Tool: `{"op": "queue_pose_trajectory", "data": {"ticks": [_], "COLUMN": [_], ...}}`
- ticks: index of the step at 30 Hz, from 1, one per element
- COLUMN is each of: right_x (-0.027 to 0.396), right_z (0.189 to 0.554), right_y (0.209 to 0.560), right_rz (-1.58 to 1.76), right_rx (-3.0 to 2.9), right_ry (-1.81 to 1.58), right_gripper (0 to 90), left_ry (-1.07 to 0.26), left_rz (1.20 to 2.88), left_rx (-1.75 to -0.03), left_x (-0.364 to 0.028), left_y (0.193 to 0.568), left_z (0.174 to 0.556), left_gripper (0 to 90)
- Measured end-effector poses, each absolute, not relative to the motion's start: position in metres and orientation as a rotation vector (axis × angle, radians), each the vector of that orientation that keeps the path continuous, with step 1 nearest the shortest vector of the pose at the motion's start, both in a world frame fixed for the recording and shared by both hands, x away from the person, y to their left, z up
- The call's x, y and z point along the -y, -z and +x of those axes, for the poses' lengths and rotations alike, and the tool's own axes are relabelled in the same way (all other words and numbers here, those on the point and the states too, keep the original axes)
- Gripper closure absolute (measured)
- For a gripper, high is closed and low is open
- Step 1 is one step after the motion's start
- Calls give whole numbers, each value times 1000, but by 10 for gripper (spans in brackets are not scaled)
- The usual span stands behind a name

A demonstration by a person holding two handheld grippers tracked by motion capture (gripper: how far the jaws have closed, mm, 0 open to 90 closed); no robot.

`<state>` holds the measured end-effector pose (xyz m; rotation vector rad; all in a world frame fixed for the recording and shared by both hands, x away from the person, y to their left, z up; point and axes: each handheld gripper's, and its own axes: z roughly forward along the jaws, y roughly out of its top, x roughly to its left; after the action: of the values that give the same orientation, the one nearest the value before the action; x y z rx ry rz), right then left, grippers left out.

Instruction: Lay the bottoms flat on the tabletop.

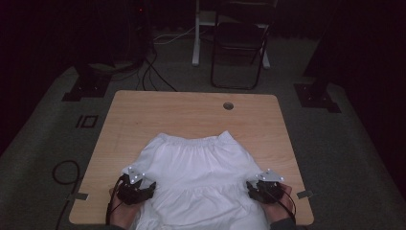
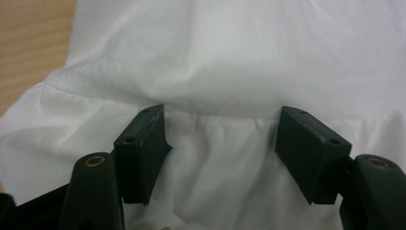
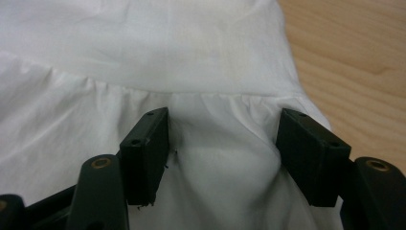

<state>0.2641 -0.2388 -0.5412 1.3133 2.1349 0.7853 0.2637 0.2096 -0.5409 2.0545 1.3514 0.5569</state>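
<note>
Here, a white skirt [image 1: 196, 177] is lying flat on the desk [image 1: 143, 115]. Both grippers, left [image 1: 152, 186] and right [image 1: 249, 188], are hovering at its side seams, fingers apart; each should close squarely on its gathered seam.

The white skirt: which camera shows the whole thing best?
The high view: there the white skirt lies spread on the table, gathered waistband at the far end, both side edges in sight. The left gripper view and right gripper view each give a close patch of cloth around a ruffle seam, behind open jaws.

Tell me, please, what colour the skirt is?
Plain white skirt, clearest in the left gripper view.
</note>
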Motion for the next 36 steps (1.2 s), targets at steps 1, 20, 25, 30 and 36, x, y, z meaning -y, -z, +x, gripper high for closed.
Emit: {"op": "queue_pose_trajectory", "data": {"ticks": [1,20,25,30,36], "right_x": [239,233,238,244,241], "right_z": [269,380,409,431,425], "right_y": [541,537,535,535,532], "right_rz": [1316,1336,1380,1458,1438], "right_rx": [-2130,-2080,-2055,-1997,-2024], "right_ry": [-782,-669,-645,-626,-601], "right_gripper": [359,374,381,381,385], "left_ry": [-561,-553,-597,-583,-547], "left_rz": [2050,2054,1995,1986,1999], "left_rx": [-1348,-1290,-1400,-1498,-1449], "left_x": [-209,-195,-200,-198,-193], "left_y": [541,541,541,535,518], "left_z": [268,375,405,415,388], "left_gripper": [334,336,348,369,416]}}
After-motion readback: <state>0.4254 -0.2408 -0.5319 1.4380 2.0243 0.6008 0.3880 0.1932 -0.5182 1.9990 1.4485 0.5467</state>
